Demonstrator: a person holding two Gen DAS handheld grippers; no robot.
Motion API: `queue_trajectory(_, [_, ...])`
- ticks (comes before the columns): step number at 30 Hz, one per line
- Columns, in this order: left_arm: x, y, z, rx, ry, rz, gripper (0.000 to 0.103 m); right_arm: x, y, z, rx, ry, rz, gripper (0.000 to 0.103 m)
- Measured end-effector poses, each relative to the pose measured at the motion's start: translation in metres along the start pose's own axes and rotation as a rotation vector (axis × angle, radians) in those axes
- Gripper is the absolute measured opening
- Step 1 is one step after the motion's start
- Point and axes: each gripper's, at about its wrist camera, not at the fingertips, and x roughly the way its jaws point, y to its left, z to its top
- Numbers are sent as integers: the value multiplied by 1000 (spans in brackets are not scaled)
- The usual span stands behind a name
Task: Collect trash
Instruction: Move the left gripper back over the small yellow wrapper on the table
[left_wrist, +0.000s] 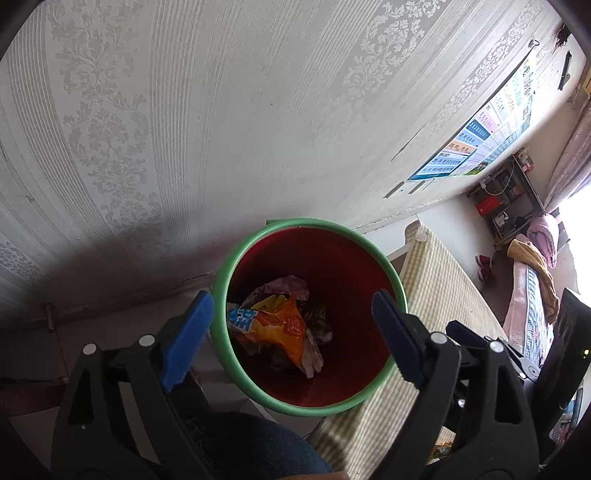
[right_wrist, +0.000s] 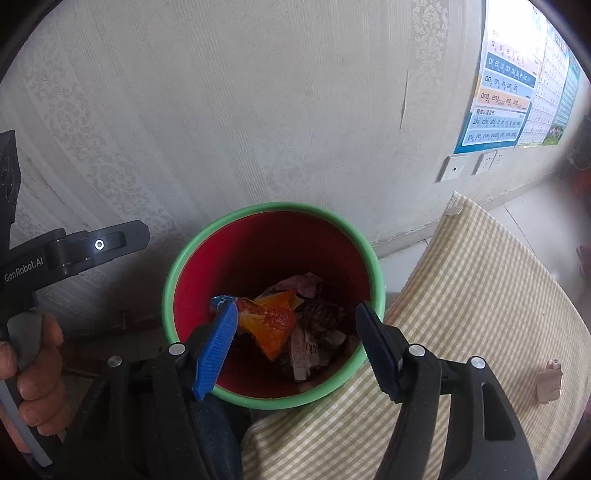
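One red bin (right_wrist: 274, 236), two spread, empty tongs (left_wrist: 293, 341) (right_wrist: 295, 349)

- The left gripper (left_wrist: 291, 343) stood with its jaws spread wide, nothing between them.
- The right gripper (right_wrist: 295, 347) was likewise spread wide and held nothing.
- The person's left hand (right_wrist: 35, 373) was wrapped around the left gripper's handle.

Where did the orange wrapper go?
In both views, the orange wrapper lies at the bottom of the red bin, on other trash, beside the checked cloth.
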Motion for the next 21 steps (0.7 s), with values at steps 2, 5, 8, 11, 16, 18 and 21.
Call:
queue_trajectory(2, [-4, -4, -1, 5, -6, -4, 90, -9, -5, -3, 10, -10, -9, 67])
queue_trajectory(5, [-10, -15, -5, 23, -7, -13, 93, -24, -14, -12, 24, -23, -21, 68])
queue_trajectory(8, [-14, -28, -13, 49, -3, -26, 94, -38, -23, -24, 46, -31, -34, 69])
queue_trajectory(11, [-20, -43, -24, 74, 4, -37, 96, -52, -31, -38, 71, -38, -47, 70])
queue_trajectory(16, [-24, -71, -46, 121, 22, -58, 97, -78, -48, -67, 122, -55, -72, 71])
queue_trajectory(18, [-24, -82, -55, 137, 34, -69, 97, -89, -57, -78, 147, -63, -84, 71])
queue_trajectory(21, [-25, -100, -66, 168, 42, -83, 97, -104, -72, -96, 183, -74, -107, 72])
